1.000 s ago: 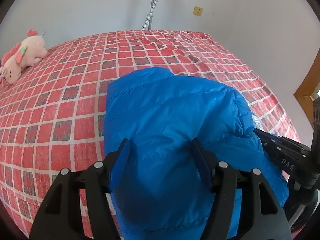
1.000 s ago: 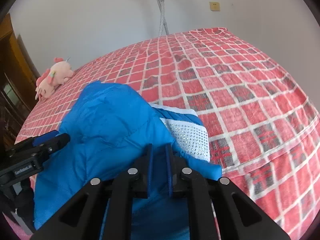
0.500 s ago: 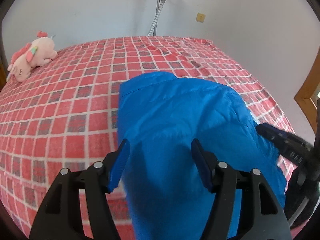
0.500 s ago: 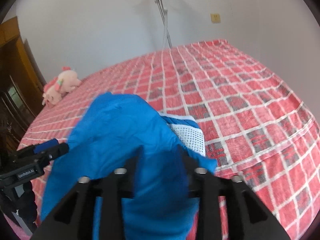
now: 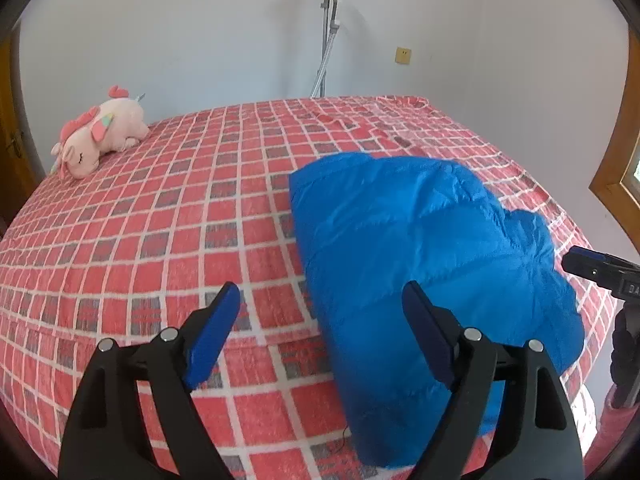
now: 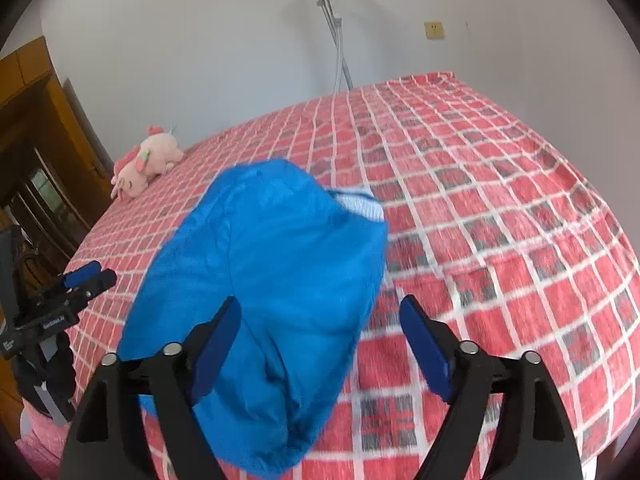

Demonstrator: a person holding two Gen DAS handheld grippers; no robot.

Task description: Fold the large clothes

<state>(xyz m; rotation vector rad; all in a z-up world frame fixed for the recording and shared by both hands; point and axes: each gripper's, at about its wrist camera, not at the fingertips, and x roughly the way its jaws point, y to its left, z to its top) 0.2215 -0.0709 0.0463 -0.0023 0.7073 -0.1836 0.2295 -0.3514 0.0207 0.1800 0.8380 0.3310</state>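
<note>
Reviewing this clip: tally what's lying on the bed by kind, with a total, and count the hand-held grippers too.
Blue padded jackets: 1
Pink plush toys: 1
Hand-held grippers: 2, left and right, both with jaws opening and gripping nothing
Total: 4
Everything lies on the red checked bedspread.

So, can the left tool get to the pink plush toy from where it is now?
Probably not without a long move. The left tool, its jaws opening and empty, sits at the near edge of the bed; the pink plush toy lies at the far edge by the wall. Nothing blocks the path.
</note>
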